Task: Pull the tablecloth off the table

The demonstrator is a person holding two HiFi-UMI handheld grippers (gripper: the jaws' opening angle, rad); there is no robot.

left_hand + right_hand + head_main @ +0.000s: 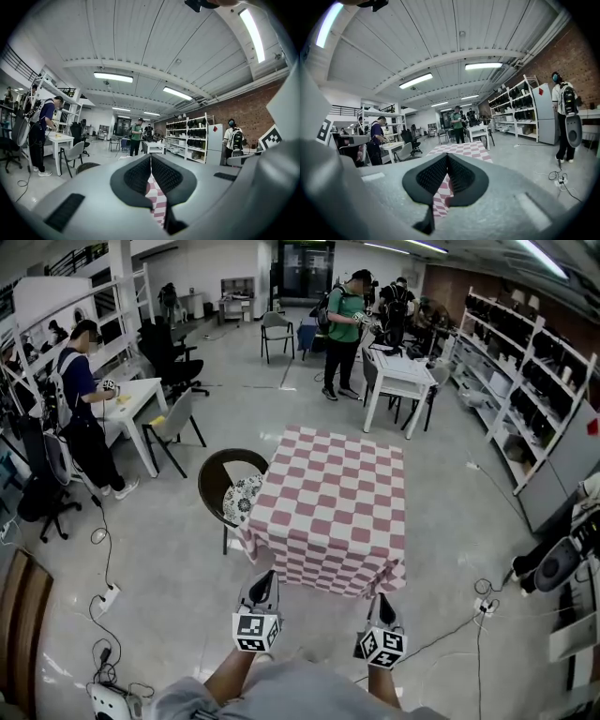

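Note:
A red-and-white checked tablecloth [333,498] covers a small square table and hangs over its sides. My left gripper [264,577] is at the near-left hanging edge, jaws shut, with checked cloth [157,199] showing between its pads [136,176] in the left gripper view. My right gripper [381,599] is at the near-right corner, also shut. In the right gripper view the cloth [461,149] runs from the tabletop down between the pads [461,176]. The cloth lies flat on the tabletop.
A round dark chair [217,486] with a patterned cushion stands against the table's left side. Cables and power strips [108,596] lie on the floor to either side. White tables [398,376], people and shelving [534,381] stand further off.

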